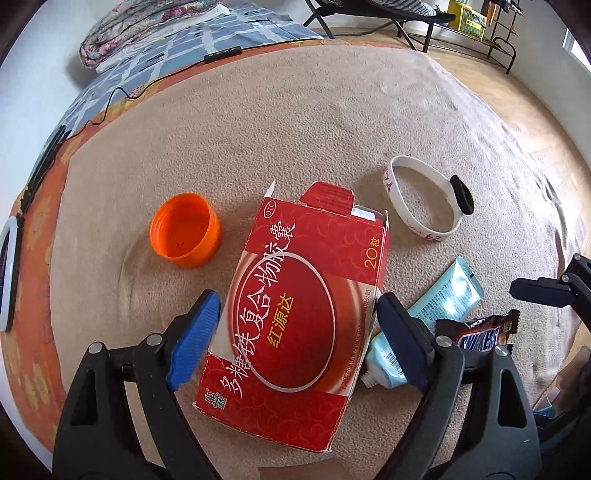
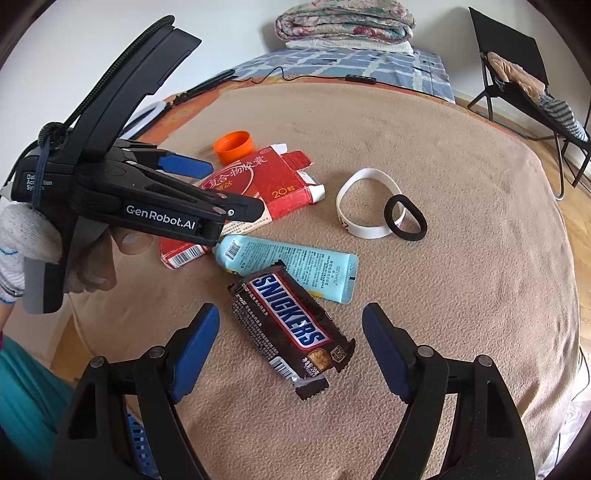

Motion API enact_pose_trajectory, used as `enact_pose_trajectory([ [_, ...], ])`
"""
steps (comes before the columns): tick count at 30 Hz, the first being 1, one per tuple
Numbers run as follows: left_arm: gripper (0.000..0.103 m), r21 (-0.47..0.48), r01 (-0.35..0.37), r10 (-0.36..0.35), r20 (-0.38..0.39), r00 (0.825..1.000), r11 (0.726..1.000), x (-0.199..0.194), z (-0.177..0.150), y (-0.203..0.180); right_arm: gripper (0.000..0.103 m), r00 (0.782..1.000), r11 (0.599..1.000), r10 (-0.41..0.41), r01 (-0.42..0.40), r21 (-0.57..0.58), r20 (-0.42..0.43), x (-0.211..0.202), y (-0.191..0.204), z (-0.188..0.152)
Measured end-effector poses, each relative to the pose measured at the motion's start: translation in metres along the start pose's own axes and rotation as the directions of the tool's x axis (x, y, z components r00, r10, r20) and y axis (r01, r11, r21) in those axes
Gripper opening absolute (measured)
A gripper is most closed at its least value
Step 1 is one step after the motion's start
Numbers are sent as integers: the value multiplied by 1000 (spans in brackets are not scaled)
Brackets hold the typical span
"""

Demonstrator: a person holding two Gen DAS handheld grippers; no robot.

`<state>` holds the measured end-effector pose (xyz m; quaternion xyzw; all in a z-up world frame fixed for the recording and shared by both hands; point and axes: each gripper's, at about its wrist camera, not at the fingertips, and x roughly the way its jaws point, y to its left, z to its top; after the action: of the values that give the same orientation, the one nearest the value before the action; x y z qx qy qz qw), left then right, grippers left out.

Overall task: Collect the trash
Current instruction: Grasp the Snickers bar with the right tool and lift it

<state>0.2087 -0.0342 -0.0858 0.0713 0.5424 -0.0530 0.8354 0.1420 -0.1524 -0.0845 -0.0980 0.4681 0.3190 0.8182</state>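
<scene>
A red medicine box [image 1: 295, 302] lies flat on the tan blanket, between the open fingers of my left gripper [image 1: 299, 325]; the pads do not press it. It also shows in the right wrist view [image 2: 258, 184], with the left gripper [image 2: 221, 184] over it. A Snickers wrapper [image 2: 291, 328] lies between the open fingers of my right gripper [image 2: 291, 343], apart from them. A light blue tube [image 2: 291, 262] lies between the box and the wrapper. An orange cap [image 1: 184, 230] sits left of the box.
A white wristband [image 1: 424, 195] and a black hair tie [image 1: 461, 194] lie right of the box. A folded quilt [image 2: 343, 22] and a black cable [image 2: 295, 75] are at the far end. A folding chair [image 2: 524, 81] stands right of the bed. A blue basket [image 2: 138, 443] shows at the bottom left.
</scene>
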Motion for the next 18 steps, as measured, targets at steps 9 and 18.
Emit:
enact_pose_trajectory([
  [9,92,5,-13,13,-3,1000,1000,6,3,-1,79,1000,1000,-24,24,-16,-3,7,1,2],
  [18,93,1,4,-4,18,1000,1000,8,2,1,79,999,997,-38,36,-66,-20,15,8,1],
])
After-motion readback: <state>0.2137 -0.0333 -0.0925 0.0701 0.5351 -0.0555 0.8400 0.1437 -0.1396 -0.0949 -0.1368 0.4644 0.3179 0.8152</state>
